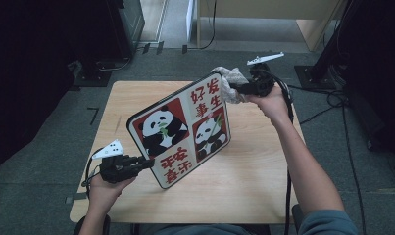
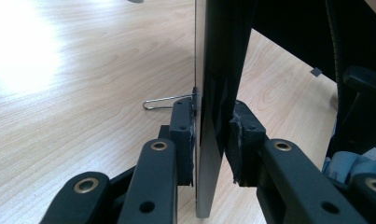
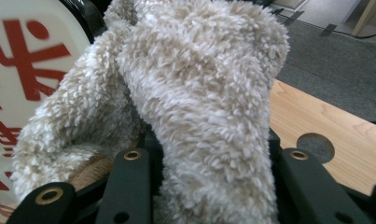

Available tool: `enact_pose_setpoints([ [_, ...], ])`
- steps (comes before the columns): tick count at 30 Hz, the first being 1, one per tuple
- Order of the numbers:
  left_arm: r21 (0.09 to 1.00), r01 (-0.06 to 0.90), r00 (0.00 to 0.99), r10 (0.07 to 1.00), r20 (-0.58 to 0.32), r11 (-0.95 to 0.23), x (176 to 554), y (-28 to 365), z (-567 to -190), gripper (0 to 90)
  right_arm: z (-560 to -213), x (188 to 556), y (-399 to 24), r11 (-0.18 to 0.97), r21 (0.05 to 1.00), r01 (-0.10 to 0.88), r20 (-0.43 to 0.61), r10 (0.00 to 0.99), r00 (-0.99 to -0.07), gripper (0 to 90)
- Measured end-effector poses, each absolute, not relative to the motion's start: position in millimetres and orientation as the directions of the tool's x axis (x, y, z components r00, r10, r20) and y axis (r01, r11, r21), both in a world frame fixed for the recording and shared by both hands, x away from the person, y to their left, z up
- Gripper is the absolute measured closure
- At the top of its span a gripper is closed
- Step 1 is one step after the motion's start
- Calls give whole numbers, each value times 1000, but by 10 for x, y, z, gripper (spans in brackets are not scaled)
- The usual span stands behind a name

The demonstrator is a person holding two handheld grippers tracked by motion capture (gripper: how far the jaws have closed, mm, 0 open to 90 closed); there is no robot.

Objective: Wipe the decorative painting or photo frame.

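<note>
A rounded white board [image 1: 181, 128] with red panda pictures and red characters is held tilted above the wooden table [image 1: 254, 171]. My left gripper [image 1: 145, 164] is shut on its lower left edge. In the left gripper view the board [image 2: 209, 154] shows edge-on, with the pads [image 2: 185, 135] pressed on both faces. A thin wire loop [image 2: 160, 102] sticks out from it. My right gripper [image 1: 235, 88] is shut on a fluffy beige cloth [image 1: 230, 81] at the board's upper right corner. In the right gripper view the cloth [image 3: 199, 93] bulges up between the jaws, beside the board's face [image 3: 22, 60].
The table has a round cable hole [image 3: 316, 147] near its far edge. Grey carpet surrounds it, with cables [image 1: 332, 98] trailing at the right. Dark equipment [image 1: 121, 24] and a light wooden desk [image 1: 263, 14] stand behind.
</note>
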State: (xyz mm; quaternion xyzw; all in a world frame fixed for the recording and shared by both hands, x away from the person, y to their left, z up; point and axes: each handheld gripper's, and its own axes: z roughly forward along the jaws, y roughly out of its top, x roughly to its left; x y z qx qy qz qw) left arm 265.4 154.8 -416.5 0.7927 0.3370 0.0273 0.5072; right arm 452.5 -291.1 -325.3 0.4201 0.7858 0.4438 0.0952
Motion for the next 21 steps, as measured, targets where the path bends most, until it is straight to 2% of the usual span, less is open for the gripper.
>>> enact_pose_setpoints([
  [4, 817, 516, 767, 563, -307, -258, 2667, 1551, -4176, 709, -3300, 4507, -2915, 252, 774, 581, 227, 746, -626, 616],
  [21, 815, 516, 768, 564, -304, -264, 2667, 1546, -4181, 703, -3489, 4415, -2955, 236, 769, 594, 244, 750, -614, 615],
])
